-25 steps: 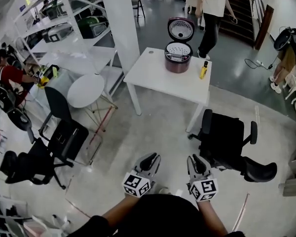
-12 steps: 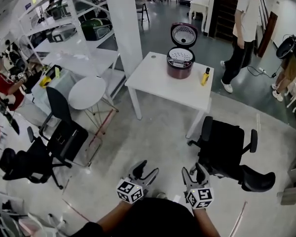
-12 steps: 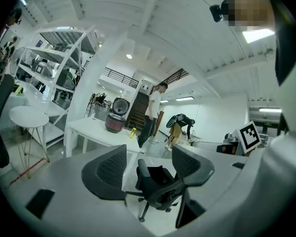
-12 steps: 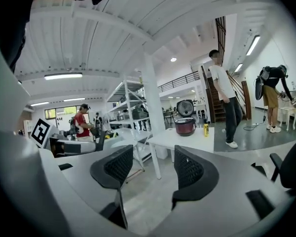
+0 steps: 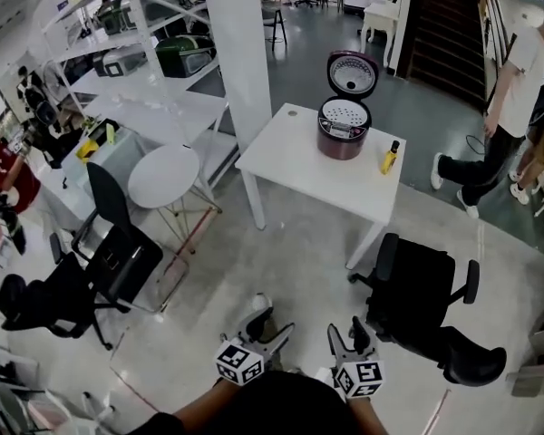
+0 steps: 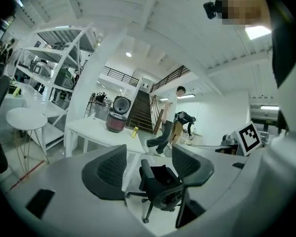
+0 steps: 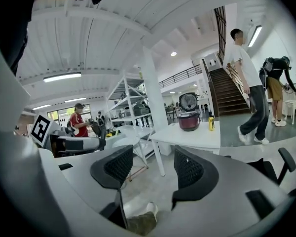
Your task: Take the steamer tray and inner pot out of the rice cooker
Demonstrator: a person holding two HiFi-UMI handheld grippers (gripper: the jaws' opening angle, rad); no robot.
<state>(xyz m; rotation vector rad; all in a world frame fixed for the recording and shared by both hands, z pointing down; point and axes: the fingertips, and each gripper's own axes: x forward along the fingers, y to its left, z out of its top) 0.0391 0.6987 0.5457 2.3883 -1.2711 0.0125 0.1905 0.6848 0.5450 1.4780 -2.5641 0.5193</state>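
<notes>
Concrete floor lies between the person and the far bench [image 5: 290, 157], where the rice cooker [image 5: 343, 132] stands lid-up with the steamer tray [image 5: 344, 114] in its mouth.

Left gripper view: the left hand-held gripper [image 6: 149, 162] has just been opening, released, nothing between its jaws.

Right gripper view: the right hand-held gripper [image 7: 153, 164] likewise.

Best to step close first, then lift the tray level.

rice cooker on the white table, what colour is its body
Dark red, close to maroon. The rice cooker shows best in the head view.

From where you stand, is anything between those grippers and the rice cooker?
Only bare floor, then the table's near edge: the cooker sits toward its far side. A black chair stands just right of the path from the right gripper, not across it.
</notes>
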